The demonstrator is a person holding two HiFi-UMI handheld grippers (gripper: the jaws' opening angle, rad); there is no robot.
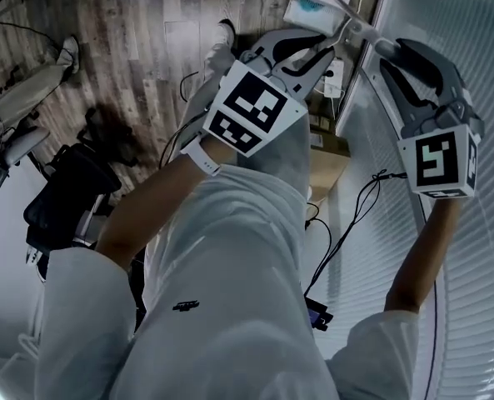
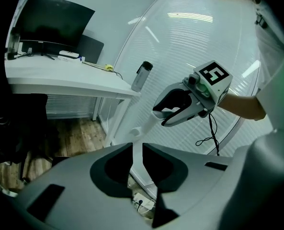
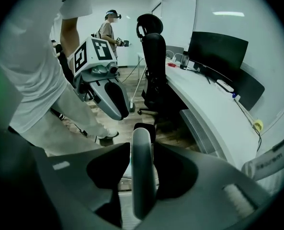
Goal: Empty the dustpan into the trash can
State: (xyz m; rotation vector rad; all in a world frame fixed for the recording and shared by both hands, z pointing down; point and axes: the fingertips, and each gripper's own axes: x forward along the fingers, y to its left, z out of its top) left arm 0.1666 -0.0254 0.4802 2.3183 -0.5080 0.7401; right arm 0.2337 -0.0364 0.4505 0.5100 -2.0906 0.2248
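While both of the person's hands work low in front of the body, the right tongs [image 3: 142, 145] stand spread wide about the thick upper grip of the long white plastic dustpan handle [image 3: 142, 176]. The grip fills the gap almost side to side, yet no clear pinch shows. Just beyond and lower, the left tongs [image 2: 137, 150] are parted only to a narrow slot. The handle's slimmer shaft shows in that slot, and no firm clamp can be made out there either. From the right tongs the handle's long axis runs down and away from the person, past the left tips. It ends at what looks to be the pale, teal-tinged pan [image 1: 306, 5], down at the brown wood-plank floor [image 1: 147, 48]. The right hand is thus nearer the top end and the left nearer the pan, so any lift and tip would seemingly hinge on closing both along that one line. Farther off stands a long white surface [image 3: 204, 109] carrying a dark flat monitor [image 3: 218, 49]. No trash can shows in any view.
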